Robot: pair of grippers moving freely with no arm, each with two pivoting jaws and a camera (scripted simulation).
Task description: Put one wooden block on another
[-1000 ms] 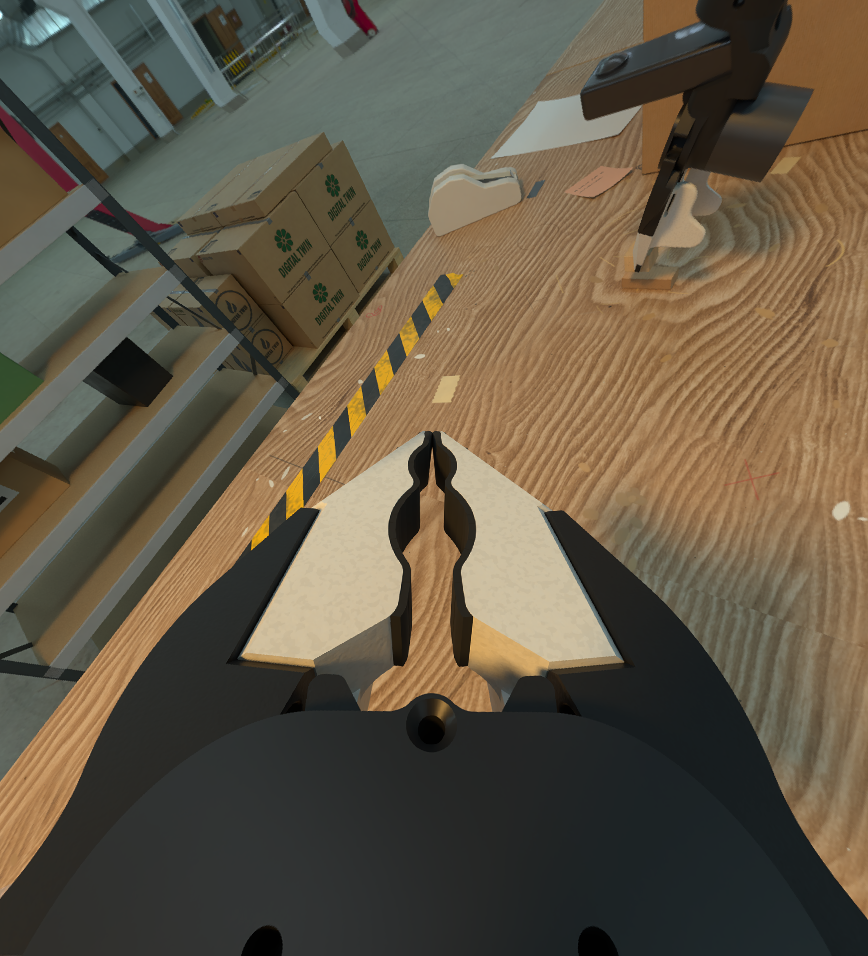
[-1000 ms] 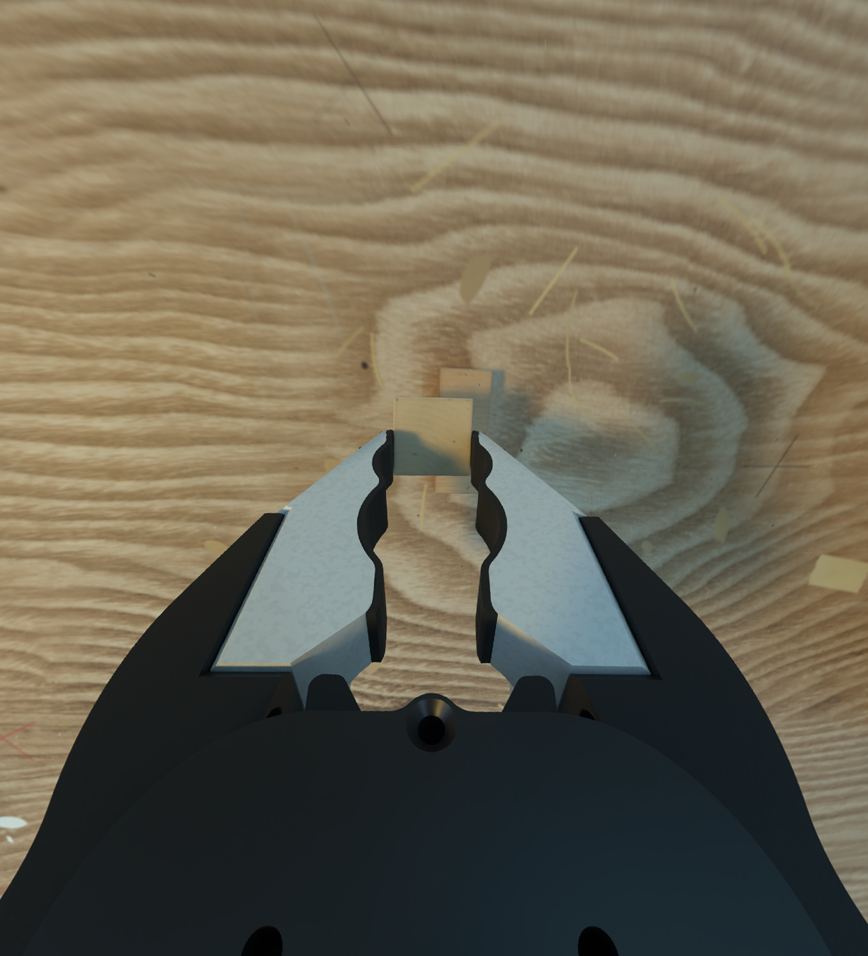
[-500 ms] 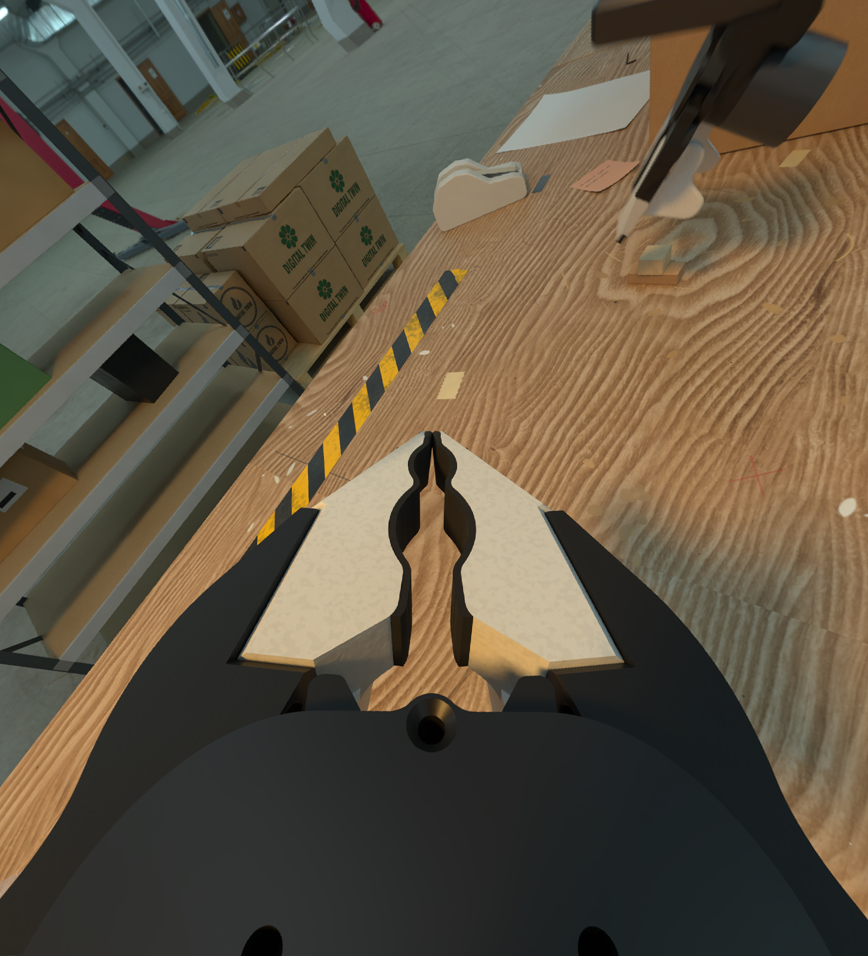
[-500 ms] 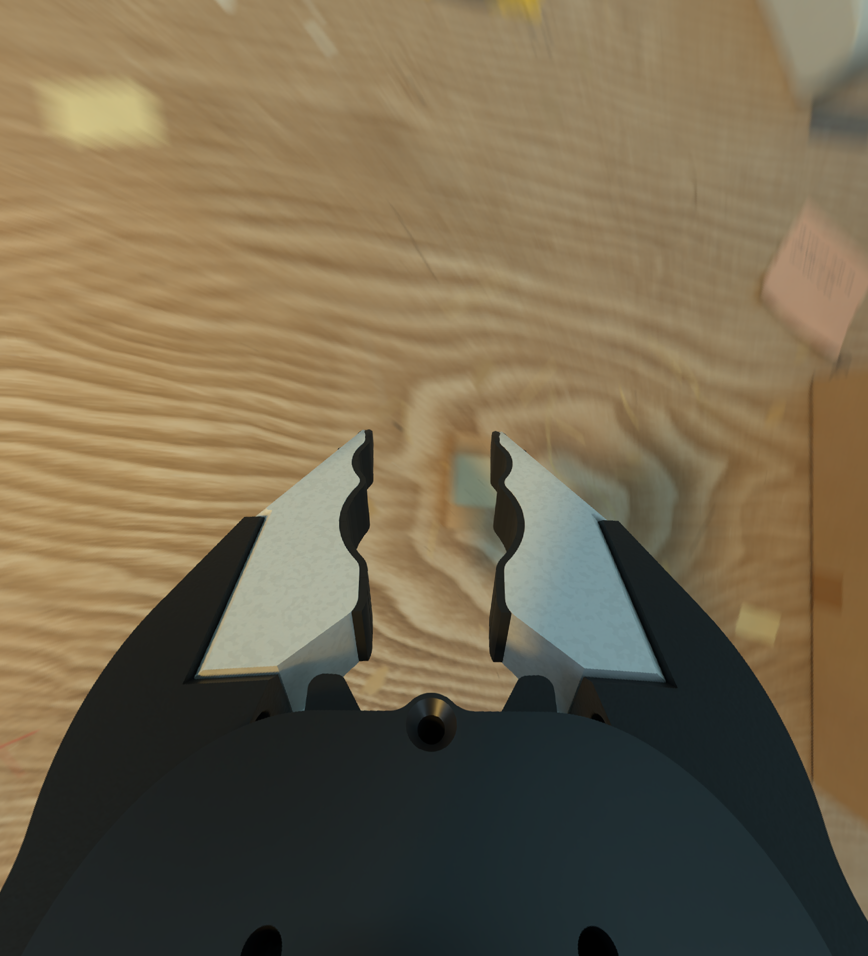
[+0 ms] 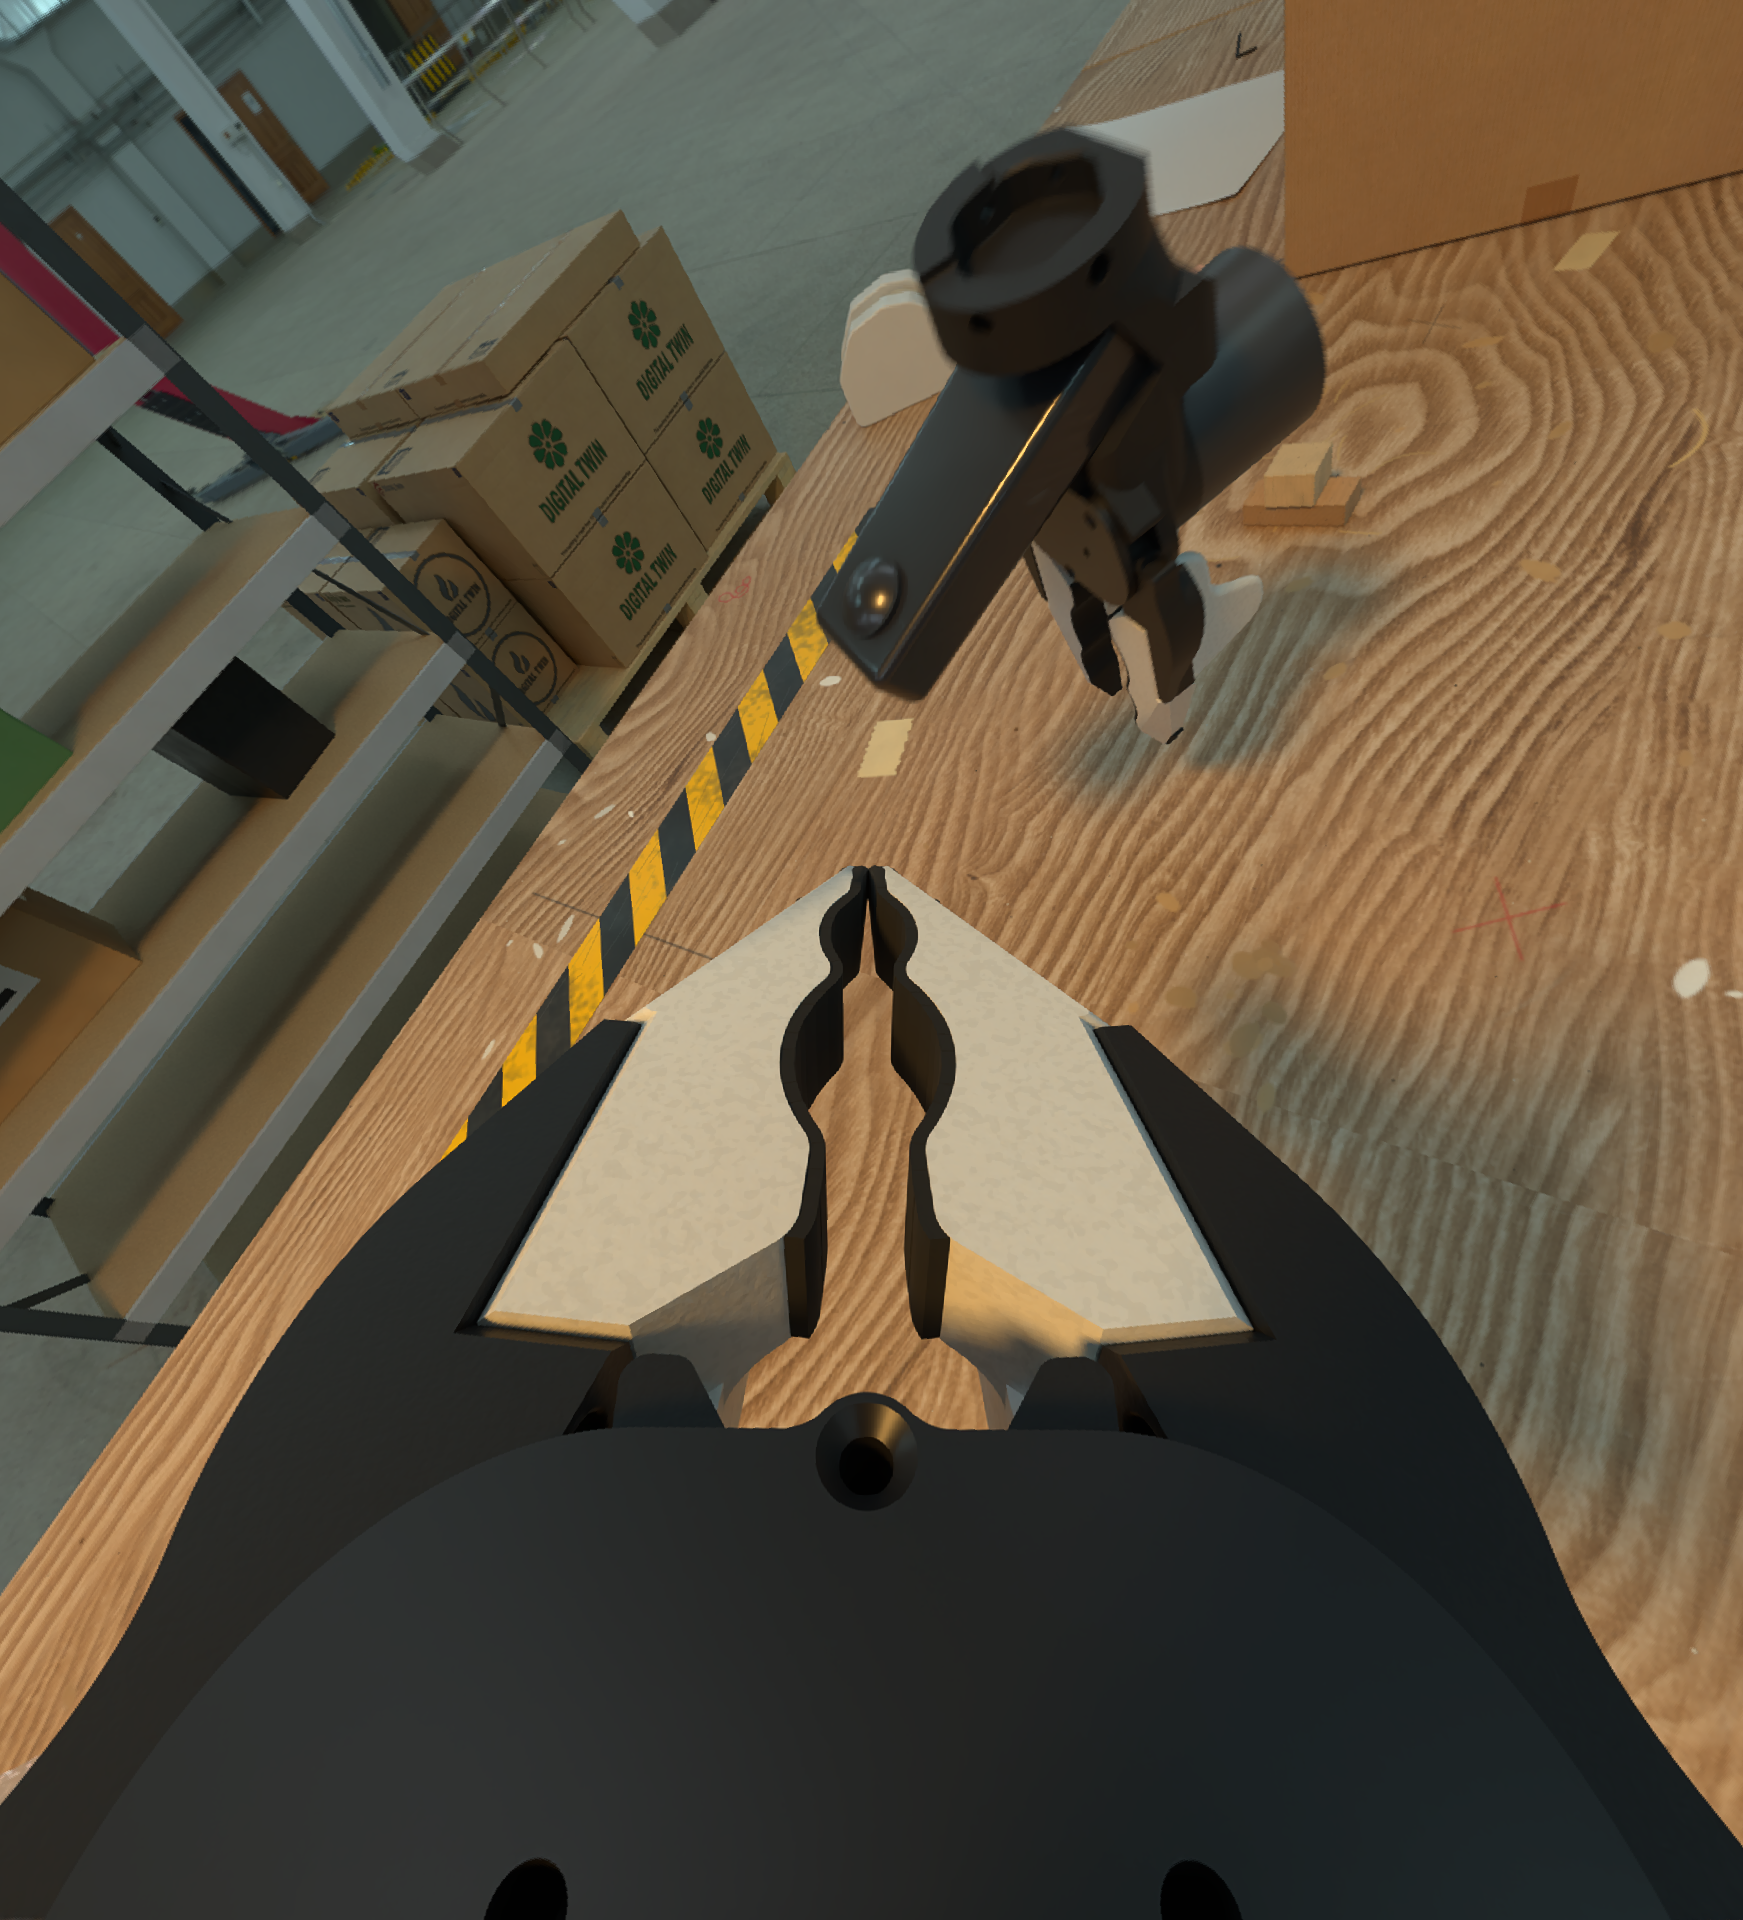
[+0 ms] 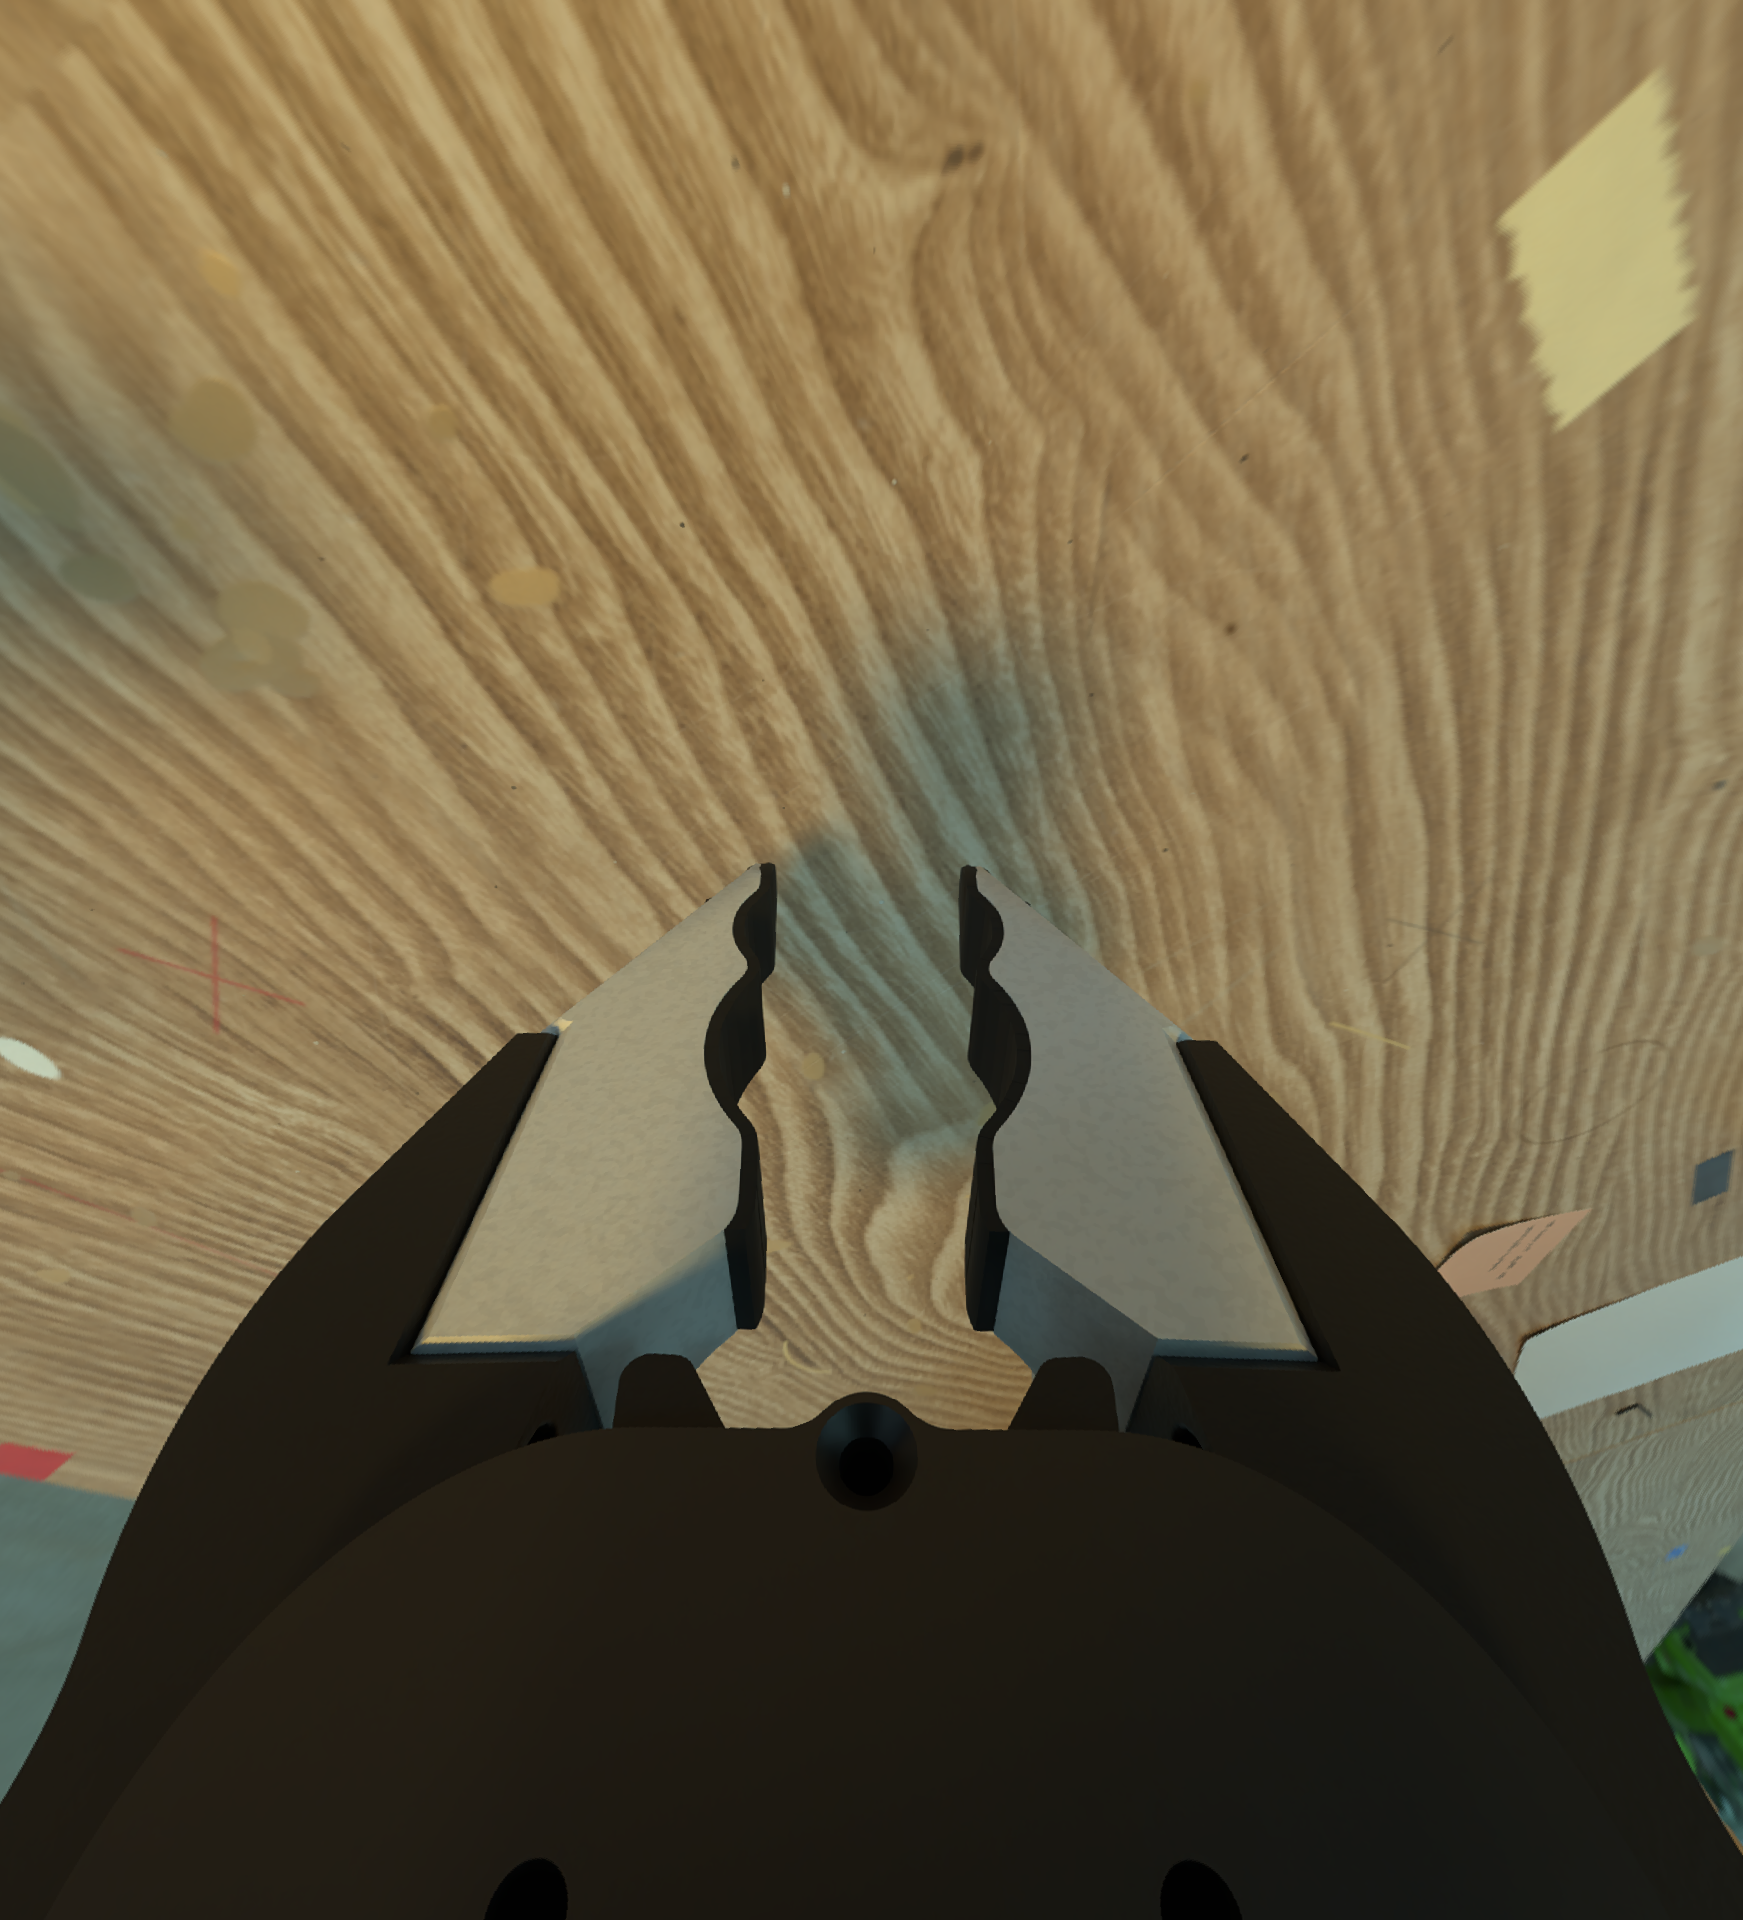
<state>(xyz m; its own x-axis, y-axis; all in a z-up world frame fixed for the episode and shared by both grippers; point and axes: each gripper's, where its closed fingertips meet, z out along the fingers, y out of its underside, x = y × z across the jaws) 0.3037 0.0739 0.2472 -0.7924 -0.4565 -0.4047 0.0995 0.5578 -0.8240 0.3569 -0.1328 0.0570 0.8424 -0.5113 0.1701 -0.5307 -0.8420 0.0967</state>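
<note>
In the left wrist view a small pale wooden block [image 5: 1301, 462] sits on top of a flat wider wooden block [image 5: 1303, 509] far off on the wooden table [image 5: 1418, 1091]. My right gripper [image 5: 1153, 717] hangs over the table nearer to me and left of the blocks, apart from them, fingers pointing down. In its own view the right gripper [image 6: 865, 883] is open and empty over bare table; no block shows there. My left gripper [image 5: 867, 883] is shut and empty, low over the table near its left edge.
A yellow-black striped tape [image 5: 680, 821] runs along the table's left edge. A white tape dispenser [image 5: 882, 348], a white sheet [image 5: 1194, 156] and a big cardboard box [image 5: 1532, 114] stand at the far end. Shelves [image 5: 119, 727] and stacked cartons [image 5: 576, 457] are beyond the left edge.
The right gripper let go of the small block, leaving it on the flat block, then rose and swung away towards me and the left. The left gripper stayed shut, almost still.
</note>
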